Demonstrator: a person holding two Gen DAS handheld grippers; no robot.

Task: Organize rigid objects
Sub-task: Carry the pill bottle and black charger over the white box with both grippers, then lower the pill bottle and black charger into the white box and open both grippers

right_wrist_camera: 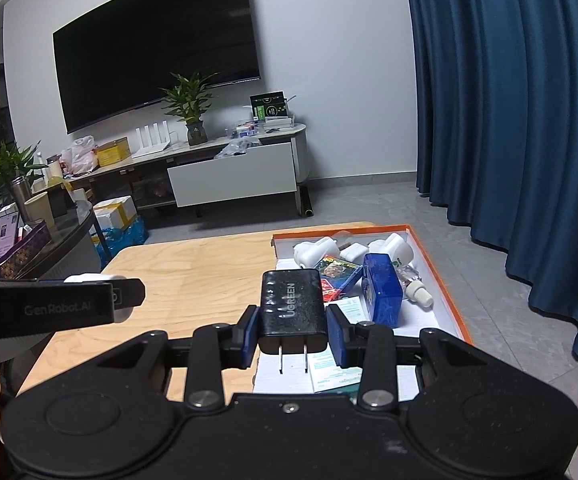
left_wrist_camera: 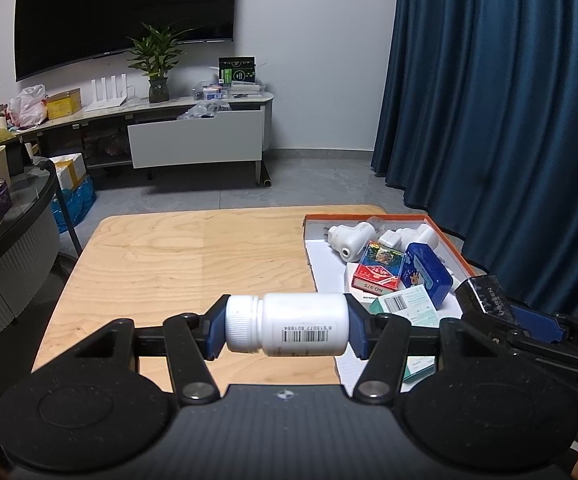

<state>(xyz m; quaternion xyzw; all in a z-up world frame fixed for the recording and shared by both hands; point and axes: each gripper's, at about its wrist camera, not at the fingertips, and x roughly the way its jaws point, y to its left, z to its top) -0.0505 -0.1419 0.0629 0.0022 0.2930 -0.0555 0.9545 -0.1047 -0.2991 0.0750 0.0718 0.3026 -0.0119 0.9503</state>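
Pinching a white bottle [left_wrist_camera: 287, 324] end to end, cap vs. base, the left gripper [left_wrist_camera: 287, 326] is held above the worktop [left_wrist_camera: 177, 256]. Bottle is judged light, stiff, slippery. Right gripper [right_wrist_camera: 293, 334] fingers are clamped on a black charger [right_wrist_camera: 292, 312] by its flat sides, just before the tray [right_wrist_camera: 441, 280].

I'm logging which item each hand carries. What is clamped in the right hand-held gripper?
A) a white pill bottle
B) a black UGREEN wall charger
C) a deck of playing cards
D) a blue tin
B: the right hand-held gripper pinches the black UGREEN wall charger, prongs toward the camera.
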